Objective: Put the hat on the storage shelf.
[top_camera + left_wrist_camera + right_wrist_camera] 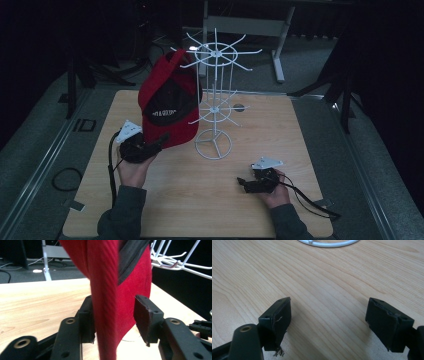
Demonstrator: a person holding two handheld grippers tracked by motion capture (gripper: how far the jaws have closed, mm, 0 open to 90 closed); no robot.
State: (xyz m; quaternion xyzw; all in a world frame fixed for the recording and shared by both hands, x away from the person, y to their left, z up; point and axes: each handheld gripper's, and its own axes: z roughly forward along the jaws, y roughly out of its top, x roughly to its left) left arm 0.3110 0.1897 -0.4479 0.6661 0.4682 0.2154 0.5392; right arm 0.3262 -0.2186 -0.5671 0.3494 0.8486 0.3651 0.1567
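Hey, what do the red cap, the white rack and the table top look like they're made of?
Red cap: woven cloth, matte; twill ribs show in the left gripper view.
White rack: thin wire, probably painted metal; slightly glossy rods and ring base.
Table top: wood or wood-look laminate; pale printed-looking grain, smooth.

Wooden table (300, 135) — light grain, grey carpeted floor (380, 165) on all sides. Grey metal frame (250, 25) stands beyond the far edge. Black cable loop (66, 178) lies on the floor — left of the table.
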